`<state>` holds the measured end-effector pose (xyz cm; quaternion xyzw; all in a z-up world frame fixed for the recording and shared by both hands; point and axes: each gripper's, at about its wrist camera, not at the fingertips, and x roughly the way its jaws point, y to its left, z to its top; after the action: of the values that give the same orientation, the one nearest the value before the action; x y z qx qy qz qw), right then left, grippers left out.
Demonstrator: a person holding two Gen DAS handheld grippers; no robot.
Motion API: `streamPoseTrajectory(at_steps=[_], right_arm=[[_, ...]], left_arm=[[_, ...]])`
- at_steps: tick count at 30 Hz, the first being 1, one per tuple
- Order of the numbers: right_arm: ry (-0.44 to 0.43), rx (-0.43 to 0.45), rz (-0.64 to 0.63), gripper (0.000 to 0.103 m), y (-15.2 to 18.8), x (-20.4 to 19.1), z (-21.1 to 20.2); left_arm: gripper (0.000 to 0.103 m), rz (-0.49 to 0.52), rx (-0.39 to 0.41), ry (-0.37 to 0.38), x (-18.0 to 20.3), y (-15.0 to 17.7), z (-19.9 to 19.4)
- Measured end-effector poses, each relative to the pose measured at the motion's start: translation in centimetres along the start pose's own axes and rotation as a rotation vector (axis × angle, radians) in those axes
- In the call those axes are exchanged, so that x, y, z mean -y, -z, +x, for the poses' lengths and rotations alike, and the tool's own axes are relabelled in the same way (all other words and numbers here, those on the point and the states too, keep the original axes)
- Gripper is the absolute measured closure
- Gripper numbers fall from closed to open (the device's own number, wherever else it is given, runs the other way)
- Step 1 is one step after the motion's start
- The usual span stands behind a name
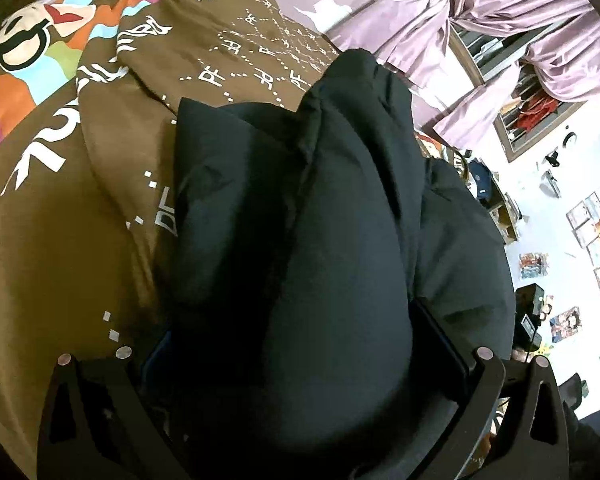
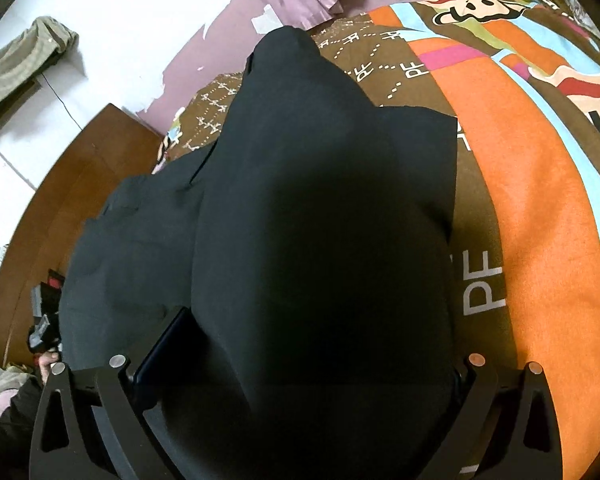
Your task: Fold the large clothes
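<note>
Bulky black padded garment [image 1: 300,240] drapes over both my claws above brown printed bedspread [image 1: 60,240]. Left claw [image 1: 300,360] and right claw [image 2: 300,360] fingertips buried in cloth; grip width unreadable.

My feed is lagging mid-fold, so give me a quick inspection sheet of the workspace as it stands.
Surface: bed with a brown printed duvet, white lettering, orange and coloured cartoon panels.
Job's things: dark padded garment, bulky, lying on the duvet and bulging up between both tongs.
Clutter: nothing seen on the bed besides the garment.
Grippers: left tongs and right tongs each spread wide with garment fabric filling the gap; firm grip cannot be told.
Cables: thin dark cord running down the white wall.
Surroundings: purple curtains, pictures on wall, wooden board.
</note>
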<state>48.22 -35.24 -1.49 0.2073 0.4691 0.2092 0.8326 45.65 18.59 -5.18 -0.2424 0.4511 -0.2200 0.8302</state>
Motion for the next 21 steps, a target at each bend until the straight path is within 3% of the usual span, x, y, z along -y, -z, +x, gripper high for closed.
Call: streamPoseTrajectory(at_steps=[2,5,7,11,15,21], right_arm=[[0.014,0.006,0.01,0.022,0.1,-0.3,-0.2],[0.017,0.022,0.02,0.037,0.3,-0.6,-0.7],[0.015,0.021,0.006,0.053,0.3,-1.2,-1.0],[0.003,0.059,-0.047,0.085,-0.3,-3.1,-2.6],[-0.02,0.155,-0.116,0.088,-1.5,-5.9,-5.9],[0.008,0.303,-0.166,0.089,-3.7,-7.8,-11.1]], left_arm=[[0.001,0.005,-0.002,-0.012,0.1,-0.1,0.0],[0.003,0.022,-0.002,-0.027,0.7,-0.1,0.1],[0.01,0.044,0.003,-0.031,1.3,0.1,0.2],[0.038,0.073,0.035,-0.028,2.2,0.5,-0.4],[0.071,0.084,0.105,0.009,3.0,0.7,-1.6],[0.078,0.13,0.218,0.097,6.9,-1.2,-3.3]])
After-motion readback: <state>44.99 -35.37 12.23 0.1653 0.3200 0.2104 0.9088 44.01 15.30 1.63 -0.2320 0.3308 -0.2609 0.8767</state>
